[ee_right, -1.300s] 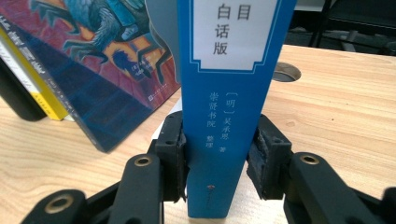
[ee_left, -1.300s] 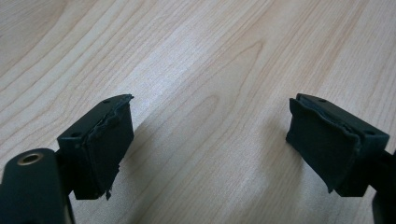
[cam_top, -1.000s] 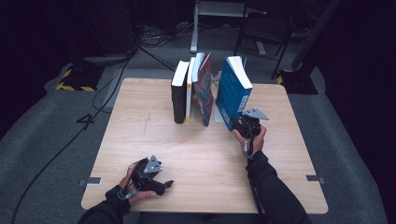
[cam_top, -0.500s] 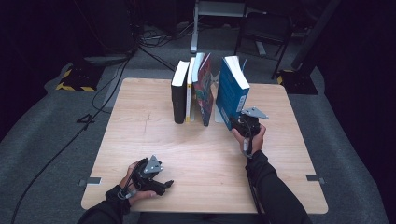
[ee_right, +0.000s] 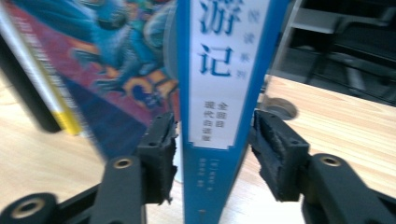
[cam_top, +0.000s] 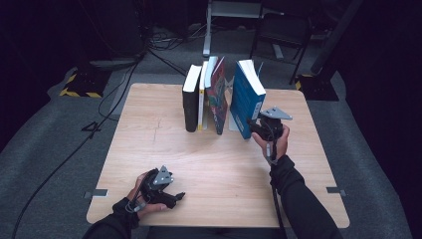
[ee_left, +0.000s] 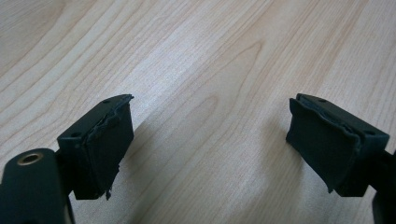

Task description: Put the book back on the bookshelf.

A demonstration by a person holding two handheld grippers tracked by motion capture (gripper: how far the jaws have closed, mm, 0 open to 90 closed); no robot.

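Right tongs [ee_right: 212, 154] are seen astride the spine of the blue book [ee_right: 224, 93]. Their jaws have just been opening; the book stands between them, a slim gap is visible at each pad, and no grip is shown. In the high view the right tongs [cam_top: 259, 127] are held at the near lower corner of the blue book [cam_top: 247, 97], which stands upright at the right end of the row, toward the far side of the counter [cam_top: 224, 164]. To its left a colourful book [cam_top: 217, 94] is leaned, then a yellow-edged book [cam_top: 202, 97] and a black book [cam_top: 190, 99], set close together. Left tongs [ee_left: 210, 149] are shown wide open over bare wood, with nothing between the jaws. In the high view the left tongs [cam_top: 176, 196] are held low at the near left of the counter, well apart from the books.
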